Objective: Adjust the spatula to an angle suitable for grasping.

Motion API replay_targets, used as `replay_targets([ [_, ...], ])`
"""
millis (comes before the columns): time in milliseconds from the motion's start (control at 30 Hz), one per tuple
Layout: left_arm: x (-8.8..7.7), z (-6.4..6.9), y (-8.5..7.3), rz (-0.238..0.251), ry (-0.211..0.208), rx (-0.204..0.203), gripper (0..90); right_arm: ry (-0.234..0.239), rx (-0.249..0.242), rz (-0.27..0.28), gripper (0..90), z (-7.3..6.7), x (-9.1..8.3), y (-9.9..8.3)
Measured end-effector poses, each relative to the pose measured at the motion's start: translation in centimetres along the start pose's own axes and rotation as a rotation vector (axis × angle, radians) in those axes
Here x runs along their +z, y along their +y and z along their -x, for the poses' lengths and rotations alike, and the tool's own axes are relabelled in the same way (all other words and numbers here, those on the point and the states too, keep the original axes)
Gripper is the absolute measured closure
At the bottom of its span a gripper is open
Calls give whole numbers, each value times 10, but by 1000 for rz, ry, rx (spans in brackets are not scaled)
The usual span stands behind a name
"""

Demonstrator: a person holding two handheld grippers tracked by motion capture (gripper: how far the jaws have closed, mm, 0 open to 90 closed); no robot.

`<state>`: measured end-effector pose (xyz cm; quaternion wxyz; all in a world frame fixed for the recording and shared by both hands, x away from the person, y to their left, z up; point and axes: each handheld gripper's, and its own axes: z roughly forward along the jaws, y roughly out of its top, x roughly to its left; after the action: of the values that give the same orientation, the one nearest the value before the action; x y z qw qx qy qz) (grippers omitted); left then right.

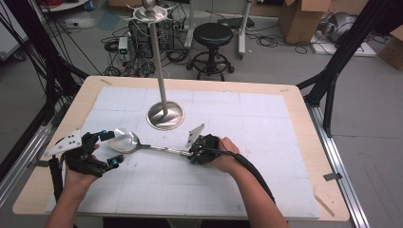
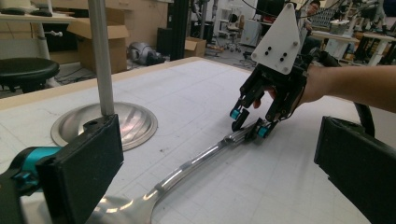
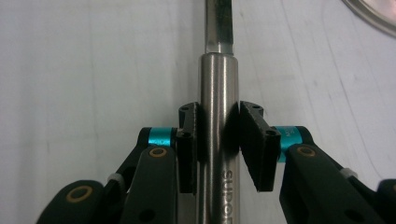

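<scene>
A long steel ladle [image 1: 161,149] lies flat on the white mat, its bowl [image 1: 124,140] to the left. My right gripper [image 1: 194,153] is shut on the end of the handle [image 3: 218,84], with a pad against each side of the round steel shaft. From the left gripper view, the right gripper [image 2: 250,123] tilts down onto the handle [image 2: 196,161]. My left gripper [image 1: 110,148] stands open, its wide-apart jaws on either side of the bowl without touching it. The bowl's rim [image 2: 126,207] lies low between the left gripper's pads [image 2: 81,170].
A steel stand with a round base [image 1: 165,115] and tall pole [image 1: 158,61] rises just behind the ladle. The wooden table's edge [image 1: 309,142] frames the mat. Beyond it are a black stool [image 1: 212,35], cardboard boxes [image 1: 304,16] and black frame legs [image 1: 332,71].
</scene>
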<state>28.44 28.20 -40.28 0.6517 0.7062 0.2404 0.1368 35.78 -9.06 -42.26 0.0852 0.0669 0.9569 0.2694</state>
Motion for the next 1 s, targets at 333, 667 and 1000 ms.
replay_targets([
  [333, 0, 1, 0, 1, -2, -3, 17, 26, -29, 13, 665, -7, 9, 14],
  [667, 1, 1, 0, -6, -7, -2, 17, -13, 88, 169, 469, -8, -44, -3],
  [1000, 1, 3, 0, -15, -6, 5, 17, -64, 172, 361, 372, -26, -104, -51],
])
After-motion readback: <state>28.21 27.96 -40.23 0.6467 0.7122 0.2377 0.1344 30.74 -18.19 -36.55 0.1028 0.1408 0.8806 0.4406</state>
